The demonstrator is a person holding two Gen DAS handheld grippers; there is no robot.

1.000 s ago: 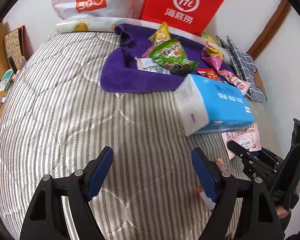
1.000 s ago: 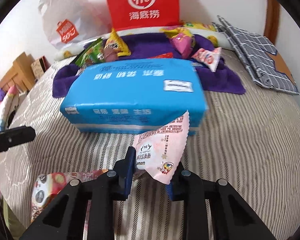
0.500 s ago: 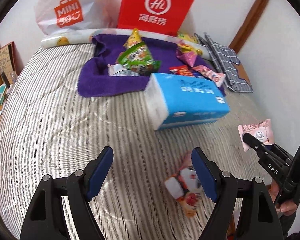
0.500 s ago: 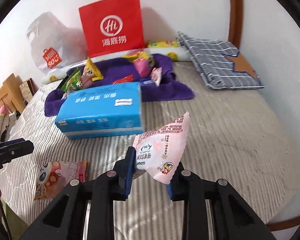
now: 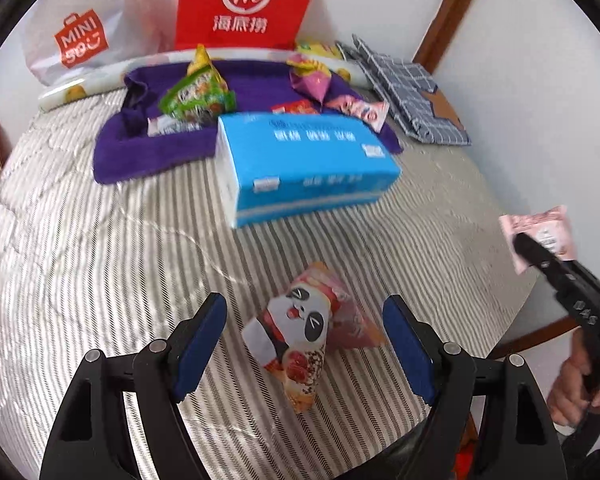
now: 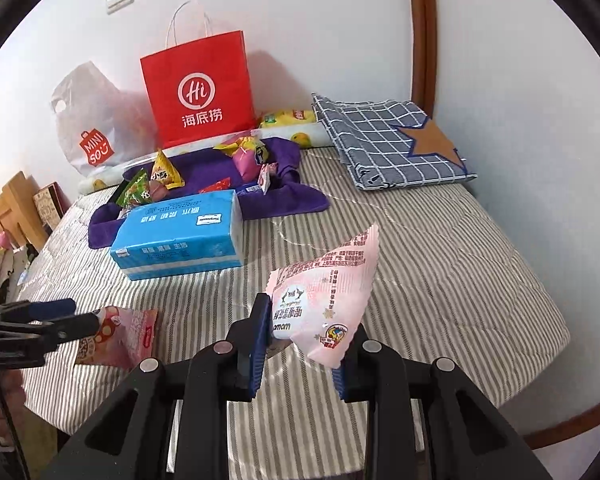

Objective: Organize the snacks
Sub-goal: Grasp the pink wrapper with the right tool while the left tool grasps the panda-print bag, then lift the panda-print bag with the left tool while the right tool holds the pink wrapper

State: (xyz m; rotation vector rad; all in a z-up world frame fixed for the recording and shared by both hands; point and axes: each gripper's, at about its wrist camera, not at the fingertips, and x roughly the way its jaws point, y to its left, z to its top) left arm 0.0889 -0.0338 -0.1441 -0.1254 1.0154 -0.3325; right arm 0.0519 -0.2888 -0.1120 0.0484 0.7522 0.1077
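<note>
The right gripper (image 6: pixel 302 340) pinches a pink snack packet (image 6: pixel 324 300); its lower corner hides one finger. The left gripper (image 5: pixel 304 344) has its fingers spread either side of a panda snack packet (image 5: pixel 300 332) lying on the striped bed (image 5: pixel 100 240), nearer than the blue tissue pack (image 5: pixel 300 160).

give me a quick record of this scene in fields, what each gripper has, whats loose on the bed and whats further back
surface: striped bed cover
left gripper: open, empty, jaws either side of the panda snack packet lying on the bed
right gripper: shut on a pink snack packet, held clear of the bed
middle: blue tissue pack, in front of the purple towel
on towel: several snack packets, one green
by wall: red paper bag, white plastic bag, checked folded cloth
</note>
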